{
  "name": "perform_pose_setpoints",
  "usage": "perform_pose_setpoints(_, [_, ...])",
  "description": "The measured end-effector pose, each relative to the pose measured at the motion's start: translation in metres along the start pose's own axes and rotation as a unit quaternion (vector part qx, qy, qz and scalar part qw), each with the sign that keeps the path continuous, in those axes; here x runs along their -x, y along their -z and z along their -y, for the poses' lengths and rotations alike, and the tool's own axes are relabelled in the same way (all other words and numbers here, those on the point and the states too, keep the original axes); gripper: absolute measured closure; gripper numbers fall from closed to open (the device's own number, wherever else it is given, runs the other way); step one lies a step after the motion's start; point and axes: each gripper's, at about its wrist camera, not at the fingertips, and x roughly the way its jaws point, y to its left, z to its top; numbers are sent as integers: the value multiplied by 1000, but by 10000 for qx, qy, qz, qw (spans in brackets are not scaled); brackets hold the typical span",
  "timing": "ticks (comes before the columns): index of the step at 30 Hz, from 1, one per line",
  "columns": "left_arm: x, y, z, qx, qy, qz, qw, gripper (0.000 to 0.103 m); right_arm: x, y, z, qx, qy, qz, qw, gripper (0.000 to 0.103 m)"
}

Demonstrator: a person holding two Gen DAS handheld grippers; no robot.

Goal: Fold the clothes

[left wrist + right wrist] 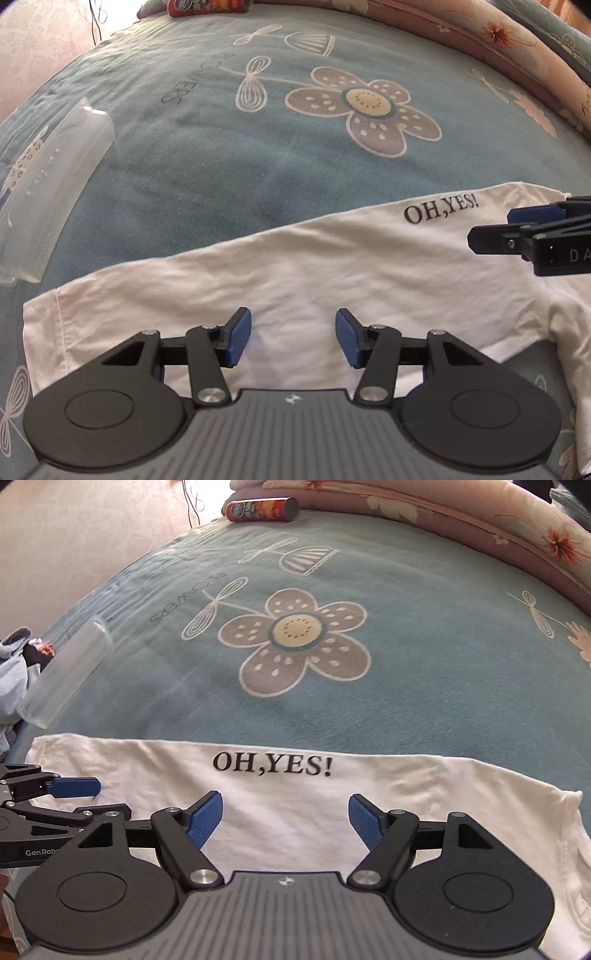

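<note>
- One white T-shirt [280,812], printed "OH,YES!" in black, lies flat on a blue bedspread [406,672] patterned with large flowers; its far edge runs straight across, which suggests a fold already made along that line.
- Both grippers hang over the garment with nothing in them. The left gripper [293,338] hovers above the shirt's left part near a sleeve hem, its blue pads apart and only cloth showing in the gap beneath.
- The right gripper [285,821] hovers just below the lettering, fingers spread wider than the left's and clear of the fabric.
- In the left wrist view the right tool enters from the right edge, beside the printed words; in the right wrist view the left tool shows at the left edge, above the shirt's left corner.
- By the look of it, the job stands partway: the shirt is still wide, with a sleeve [554,812] spread out at the right and another at the left, so the side folds and a final halving appear to remain.
- Whether the shirt is doubled under that far edge cannot be told for certain from these views.
- Elsewhere on the bed: a clear plastic sleeve [55,192] at the left, a snack can [262,509] lying near the far edge, and a pink floral quilt [480,528] along the back.
</note>
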Motion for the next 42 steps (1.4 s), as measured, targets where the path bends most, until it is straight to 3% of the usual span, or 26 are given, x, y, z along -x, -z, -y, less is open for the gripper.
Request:
perform_pose_setpoints(6, [10, 11, -19, 352, -87, -82, 9993, 45, -36, -29, -6, -9, 350, 115, 9993, 20])
perform_pose_setpoints(9, [17, 10, -20, 267, -242, -127, 9993, 46, -19, -45, 12, -156, 371, 239, 9989, 22])
perform_pose_setpoints(12, [26, 2, -14, 44, -231, 65, 9997, 46, 20, -40, 44, -632, 370, 391, 9965, 22])
perform_pose_setpoints(16, [27, -13, 14, -363, 132, 322, 9987, 45, 69, 0, 89, -1367, 820, 238, 9869, 22])
perform_pose_setpoints(20, [13, -18, 48, -838, 607, 433, 9937, 44, 107, 56, 107, -1749, 1283, -17, 9762, 22])
perform_pose_setpoints(22, [2, -16, 60, -1030, 569, 288, 9926, 44, 123, 83, 108, -1881, 1389, -96, 9722, 22])
perform_pose_setpoints(29, [9, -10, 85, -1504, 226, 99, 9883, 42, 168, 160, 99, -2273, 1312, -160, 9648, 22])
perform_pose_setpoints(31, [20, -7, 96, -1699, 236, 236, 9849, 42, 180, 175, 98, -2363, 1315, -96, 9627, 22])
perform_pose_setpoints(39, [59, 31, 182, -2393, 782, 391, 9670, 41, 227, 230, 116, -2519, 1419, 83, 9573, 22])
perform_pose_setpoints(42, [69, 39, 206, -2542, 966, 493, 9610, 41, 245, 246, 132, -2321, 1447, 160, 9617, 22])
